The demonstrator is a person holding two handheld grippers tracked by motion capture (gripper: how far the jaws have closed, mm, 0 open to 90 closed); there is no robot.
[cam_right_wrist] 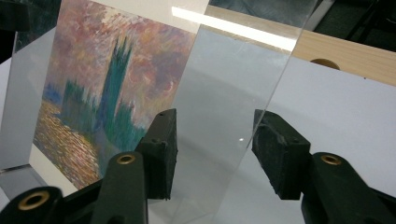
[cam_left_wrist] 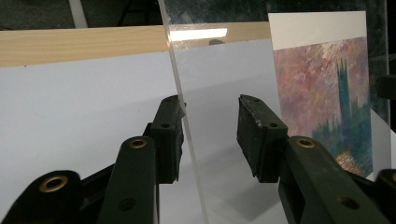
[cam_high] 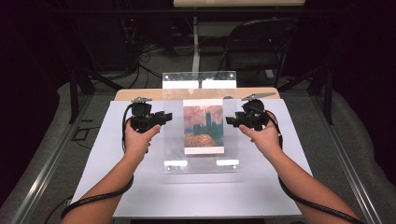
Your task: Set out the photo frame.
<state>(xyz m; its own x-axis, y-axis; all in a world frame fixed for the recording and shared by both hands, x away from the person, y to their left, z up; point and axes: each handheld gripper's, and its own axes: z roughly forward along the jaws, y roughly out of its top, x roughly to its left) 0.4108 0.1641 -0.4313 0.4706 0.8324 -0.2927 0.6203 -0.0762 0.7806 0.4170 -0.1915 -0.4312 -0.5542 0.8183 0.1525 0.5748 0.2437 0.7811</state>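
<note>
A clear acrylic sheet point(cam_high: 173, 140) stands tilted over the white board, with a colour print point(cam_high: 203, 126) of towers under a pink sky against it. My left gripper point(cam_high: 167, 116) straddles the sheet's left edge and my right gripper point(cam_high: 229, 120) straddles its right edge. In the left gripper view the sheet point(cam_left_wrist: 215, 84) passes between the jaws of the left gripper point(cam_left_wrist: 210, 135); one pad is at its edge and the other stands off, with the print point(cam_left_wrist: 322, 93) beyond. In the right gripper view the right gripper point(cam_right_wrist: 215, 144) has a gap on both sides of the sheet point(cam_right_wrist: 224, 93), beside the print point(cam_right_wrist: 107, 84).
The white board point(cam_high: 196, 191) covers a wooden tabletop point(cam_high: 140, 94) whose far edge shows behind it. Bright strips glint along the sheet's top and bottom. A folding chair point(cam_high: 261, 42) and cables sit on the floor beyond. Metal rails point(cam_high: 46, 158) flank the table.
</note>
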